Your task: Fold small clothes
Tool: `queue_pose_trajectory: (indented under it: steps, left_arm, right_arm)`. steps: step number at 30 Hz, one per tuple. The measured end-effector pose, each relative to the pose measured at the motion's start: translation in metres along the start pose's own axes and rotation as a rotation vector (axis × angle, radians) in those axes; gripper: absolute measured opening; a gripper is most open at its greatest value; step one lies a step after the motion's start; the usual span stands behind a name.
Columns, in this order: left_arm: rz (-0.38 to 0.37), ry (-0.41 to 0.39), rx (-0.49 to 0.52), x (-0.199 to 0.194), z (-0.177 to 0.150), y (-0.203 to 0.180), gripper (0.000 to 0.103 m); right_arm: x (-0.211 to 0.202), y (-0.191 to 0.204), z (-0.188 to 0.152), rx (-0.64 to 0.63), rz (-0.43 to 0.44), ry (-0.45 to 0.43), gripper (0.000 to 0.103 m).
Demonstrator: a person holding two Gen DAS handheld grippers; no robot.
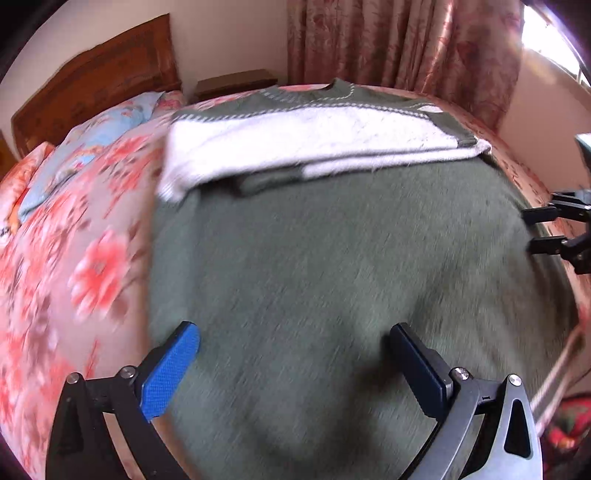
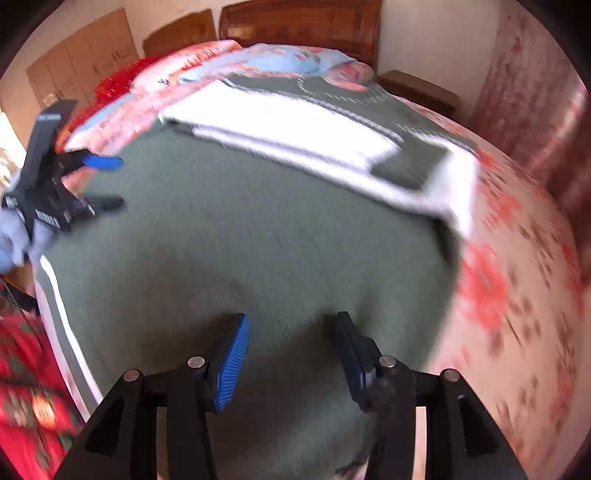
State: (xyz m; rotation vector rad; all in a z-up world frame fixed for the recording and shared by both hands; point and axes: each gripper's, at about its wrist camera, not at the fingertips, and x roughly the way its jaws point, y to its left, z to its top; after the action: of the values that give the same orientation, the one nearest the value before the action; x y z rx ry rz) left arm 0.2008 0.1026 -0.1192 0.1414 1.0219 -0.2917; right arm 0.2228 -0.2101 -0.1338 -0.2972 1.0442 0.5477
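A green knitted sweater (image 1: 332, 258) (image 2: 240, 240) lies flat on the floral bedspread, its white sleeves (image 1: 295, 147) (image 2: 295, 129) folded across the chest near the collar. My left gripper (image 1: 295, 339) hovers open over the sweater's lower left part, nothing between its blue pads. It also shows at the left edge of the right wrist view, left gripper (image 2: 110, 182). My right gripper (image 2: 291, 325) stands open above the sweater's lower right part, empty. In the left wrist view the right gripper (image 1: 535, 229) pokes in from the right edge, open.
The floral bedspread (image 1: 74, 277) (image 2: 517, 295) surrounds the sweater. Blue floral pillows (image 1: 92, 140) and a wooden headboard (image 2: 303, 26) are at the far end. A bedside table (image 1: 236, 83) and pink curtains (image 1: 406, 44) stand behind the bed. A red patterned cloth (image 2: 26, 387) lies at lower left.
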Motion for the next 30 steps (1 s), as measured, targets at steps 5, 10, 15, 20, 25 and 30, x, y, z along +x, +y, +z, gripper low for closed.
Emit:
queue_pose_trajectory:
  steps: [5, 10, 15, 20, 25, 30]
  left_arm:
    - [-0.043, -0.017, -0.002, -0.014, -0.001, -0.015, 0.103]
    - [-0.03, 0.018, 0.159, 0.001, -0.001, -0.063, 0.103]
    - [-0.052, 0.035, 0.116, -0.008, -0.019, -0.044, 0.103]
    - [-0.054, 0.056, 0.125, -0.027, -0.05, -0.031, 0.103]
    - [-0.056, 0.053, 0.11, -0.031, -0.047, -0.038, 0.103]
    - [-0.12, 0.013, 0.192, -0.03, -0.041, -0.076, 0.103]
  right_arm:
    - [-0.013, 0.019, -0.01, 0.051, -0.056, 0.052, 0.049]
    - [-0.01, 0.095, 0.022, -0.096, 0.117, -0.041, 0.049]
    - [0.019, 0.125, 0.025, -0.237, 0.07, -0.004, 0.053]
    - [0.0, 0.098, -0.01, -0.237, 0.108, 0.066, 0.054]
    - [-0.007, 0.089, -0.024, -0.176, 0.045, 0.114, 0.054]
    - [0.008, 0.121, 0.008, -0.186, 0.071, 0.034, 0.053]
